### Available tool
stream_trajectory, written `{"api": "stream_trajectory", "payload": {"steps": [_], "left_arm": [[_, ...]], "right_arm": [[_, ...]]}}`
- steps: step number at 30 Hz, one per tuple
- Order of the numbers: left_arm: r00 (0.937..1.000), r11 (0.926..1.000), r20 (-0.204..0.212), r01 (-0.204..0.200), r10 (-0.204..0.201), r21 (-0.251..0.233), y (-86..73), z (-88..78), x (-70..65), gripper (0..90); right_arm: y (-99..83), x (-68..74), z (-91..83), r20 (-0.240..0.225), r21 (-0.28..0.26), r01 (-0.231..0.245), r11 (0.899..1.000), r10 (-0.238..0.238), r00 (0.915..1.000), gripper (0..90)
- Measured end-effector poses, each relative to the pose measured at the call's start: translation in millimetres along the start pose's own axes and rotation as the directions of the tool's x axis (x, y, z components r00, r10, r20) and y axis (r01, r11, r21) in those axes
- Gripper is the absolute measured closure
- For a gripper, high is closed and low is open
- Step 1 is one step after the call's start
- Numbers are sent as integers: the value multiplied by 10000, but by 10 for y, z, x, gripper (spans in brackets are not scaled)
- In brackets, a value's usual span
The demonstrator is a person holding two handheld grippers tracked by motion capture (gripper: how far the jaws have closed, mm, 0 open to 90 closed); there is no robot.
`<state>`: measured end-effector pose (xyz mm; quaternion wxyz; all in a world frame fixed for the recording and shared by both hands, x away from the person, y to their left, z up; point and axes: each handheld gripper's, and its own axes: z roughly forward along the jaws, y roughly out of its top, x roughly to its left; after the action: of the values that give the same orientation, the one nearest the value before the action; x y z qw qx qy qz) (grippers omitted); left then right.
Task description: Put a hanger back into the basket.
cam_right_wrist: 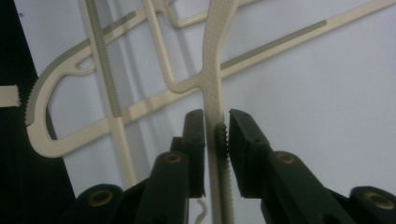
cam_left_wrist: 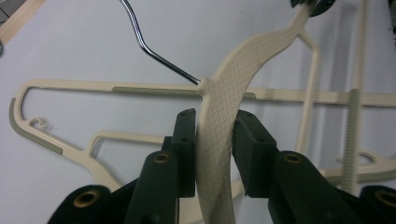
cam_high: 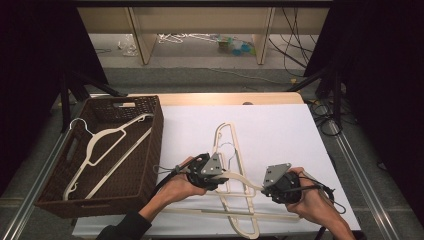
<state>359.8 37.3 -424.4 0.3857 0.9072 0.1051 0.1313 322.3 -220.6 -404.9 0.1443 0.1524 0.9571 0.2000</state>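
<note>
Cream plastic hanger (cam_high: 239, 176) lies across between the two hands, above the white table (cam_high: 280, 130). The left hand-held gripper (cam_left_wrist: 214, 140) pinches its middle; the right hand-held gripper (cam_right_wrist: 216, 135) pinches one end.

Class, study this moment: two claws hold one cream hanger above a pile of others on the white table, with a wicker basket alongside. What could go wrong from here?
1. The held hanger crosses the hangers lying beneath; its metal hook may snag one and drag it along.
2. The right claw grips only a thin toothed edge, so that end might slip.
3. The left claw clamps the broad arm; if the hands pull apart, the plastic may flex or twist.
4. The basket already holds a hanger, so tangling seems possible.
</note>
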Motion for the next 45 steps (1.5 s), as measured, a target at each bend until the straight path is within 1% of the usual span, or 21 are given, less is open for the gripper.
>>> {"api": "stream_trajectory", "payload": {"steps": [4, 6, 7, 10, 13, 15, 16, 17, 20, 22, 23, 25, 28, 30, 31, 33, 39, 40, 42, 44, 45], "left_arm": [[9995, 9993, 157, 284, -280, -244, 28, -83, -17, 747], [9900, 9905, 852, 1185, -1124, -703, 44, -161, -18, 770], [9900, 9905, 852, 1185, -1124, -703, 44, -161, -18, 793], [9769, 9762, 1327, 1832, -1676, -1158, 61, -278, -32, 846], [9786, 9761, 1011, 1899, -1794, -1053, 51, -353, -13, 851], [9754, 9720, 975, 2080, -1978, -1089, 45, -370, 6, 852], [9702, 9642, 860, 2359, -2265, -1209, 30, -404, 46, 852], [9680, 9617, 841, 2453, -2363, -1219, 27, -418, 60, 852], [9669, 9596, 691, 2526, -2456, -1236, 33, -462, 98, 851], [9587, 9498, 670, 2831, -2764, -1327, 70, -527, 152, 852], [9575, 9476, 578, 2880, -2826, -1383, 98, -569, 168, 852], [9591, 9461, 391, 2829, -2802, -1576, 181, -701, 196, 851], [9576, 9386, 147, 2850, -2878, -1943, 281, -834, 237, 852], [9593, 9396, -22, 2760, -2822, -2024, 363, -927, 270, 852], [9593, 9396, -22, 2760, -2822, -2024, 363, -927, 270, 852], [9567, 9345, -180, 2795, -2904, -2206, 452, -1034, 310, 852], [9527, 9233, -332, 2837, -3020, -2591, 581, -1292, 378, 852], [9523, 9185, -436, 2785, -3021, -2805, 613, -1422, 416, 852], [9510, 9151, -529, 2767, -3045, -2932, 624, -1509, 448, 852], [9437, 9067, -824, 2802, -3203, -3151, 616, -1699, 515, 852], [9425, 9075, -978, 2746, -3195, -3178, 606, -1765, 543, 852]], "right_arm": [[1, -39, -75, 336, -457, -386, 9982, 402, 9986, 657], [1, -60, -112, 506, -788, -578, 9952, 619, 9968, 604], [4, -64, -136, 577, -985, -838, 9916, 898, 9943, 582], [4, -80, -178, 647, -1523, -1212, 9809, 1322, 9891, 525], [2, -95, -193, 600, -1736, -1500, 9733, 1625, 9849, 507], [1, -95, -191, 616, -1859, -1551, 9702, 1691, 9837, 497], [4, -94, -199, 541, -1808, -1606, 9703, 1728, 9835, 490], [10, -93, -204, 460, -1809, -1626, 9700, 1735, 9838, 485], [18, -88, -208, 432, -1967, -1588, 9675, 1703, 9844, 479], [23, -82, -226, 406, -2094, -1751, 9620, 1875, 9814, 466], [23, -82, -226, 406, -2094, -1751, 9620, 1875, 9814, 466], [23, -91, -260, 393, -2323, -1912, 9537, 2056, 9778, 453], [10, -109, -295, 237, -2396, -2039, 9492, 2157, 9762, 427], [7, -97, -279, 286, -2712, -2211, 9368, 2374, 9710, 406], [4, -96, -286, 181, -2657, -2287, 9365, 2420, 9701, 399], [-3, -86, -276, 284, -2892, -2362, 9277, 2550, 9665, 386], [-31, -65, -222, 154, -2829, -2621, 9226, 2776, 9606, 371], [-39, -68, -214, 38, -2660, -2598, 9283, 2705, 9627, 371], [-50, -58, -181, 78, -2716, -2617, 9261, 2741, 9617, 370], [-59, -64, -174, -23, -2596, -2591, 9303, 2677, 9635, 367], [-62, -60, -170, -32, -2587, -2660, 9286, 2745, 9616, 366]]}}
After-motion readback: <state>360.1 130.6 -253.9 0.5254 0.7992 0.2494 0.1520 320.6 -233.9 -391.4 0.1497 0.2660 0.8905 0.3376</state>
